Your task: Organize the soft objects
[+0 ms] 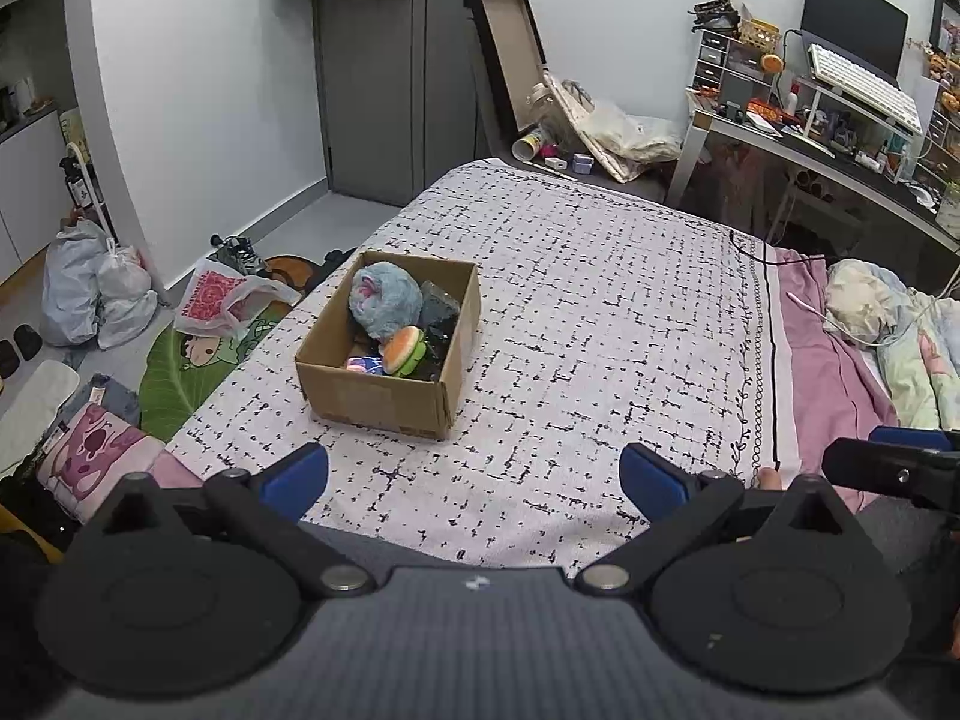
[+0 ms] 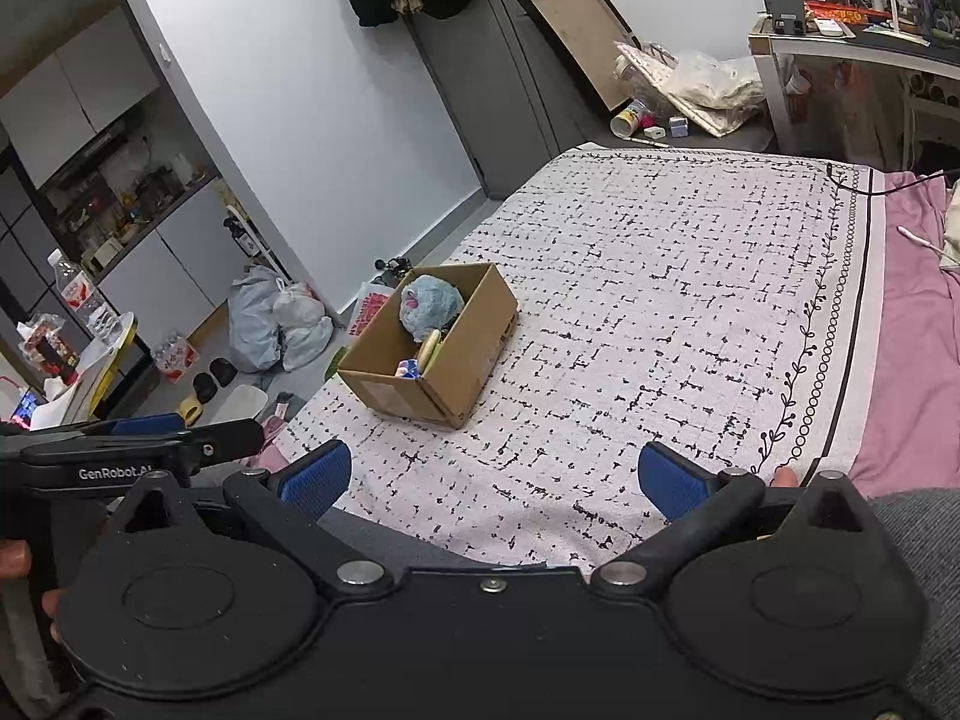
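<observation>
I'm looking at the cardboard box [image 1: 384,360] sitting open on the bed's patterned blanket [image 1: 600,312], toward the blanket's left side near the bed edge. Inside it, a fuzzy blue plush [image 1: 384,299] is filling the far end, a burger-shaped plush [image 1: 405,350] is lying against the right wall in front of it, and a small pink-and-blue item [image 1: 364,365] is resting near the front wall; something dark is sitting beside the plush, but I can't tell what it is. From the right wrist view the same box [image 2: 432,354] is showing the blue plush [image 2: 432,303] peeking over the rim.

My left gripper [image 1: 474,477] is hovering low over the near edge of the blanket, pointing toward the box and well apart from it, its jaws spread wide and holding nothing. My right gripper [image 2: 493,477] is hanging alongside, level with the other, also spread wide with nothing between its blue pads [image 2: 672,480]. Each tool is showing at the edge of the other's camera, so the two are sitting close side by side.

Further out, plastic bags [image 1: 96,294] are lying on the floor left of the bed, a grey door [image 1: 390,72] is standing beyond, and a cluttered desk [image 1: 840,138] is occupying the far right.
</observation>
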{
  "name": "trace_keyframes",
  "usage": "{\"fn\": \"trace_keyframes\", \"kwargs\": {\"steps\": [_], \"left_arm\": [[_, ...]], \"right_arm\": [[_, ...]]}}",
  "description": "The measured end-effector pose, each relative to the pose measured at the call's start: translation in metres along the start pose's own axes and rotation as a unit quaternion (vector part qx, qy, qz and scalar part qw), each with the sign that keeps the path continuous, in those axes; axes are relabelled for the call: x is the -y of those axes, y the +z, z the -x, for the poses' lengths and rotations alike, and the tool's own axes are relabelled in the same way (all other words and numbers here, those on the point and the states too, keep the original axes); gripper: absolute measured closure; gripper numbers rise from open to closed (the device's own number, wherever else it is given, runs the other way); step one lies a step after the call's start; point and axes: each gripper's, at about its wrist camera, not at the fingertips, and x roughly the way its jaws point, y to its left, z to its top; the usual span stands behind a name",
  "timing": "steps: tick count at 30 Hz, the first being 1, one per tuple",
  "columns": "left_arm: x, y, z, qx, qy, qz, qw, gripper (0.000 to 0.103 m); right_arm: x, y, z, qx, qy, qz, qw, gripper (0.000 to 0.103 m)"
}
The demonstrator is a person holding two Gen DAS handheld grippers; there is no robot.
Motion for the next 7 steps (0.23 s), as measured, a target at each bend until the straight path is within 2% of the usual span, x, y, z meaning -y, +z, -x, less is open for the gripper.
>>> {"fn": "trace_keyframes", "kwargs": {"steps": [7], "left_arm": [[0.0093,0.0015,-0.0029,0.004,-0.012,-0.009,0.9999,0.001]], "right_arm": [[0.001,-0.0005,-0.0015,-0.002,-0.002,0.001,1.0,0.0]]}}
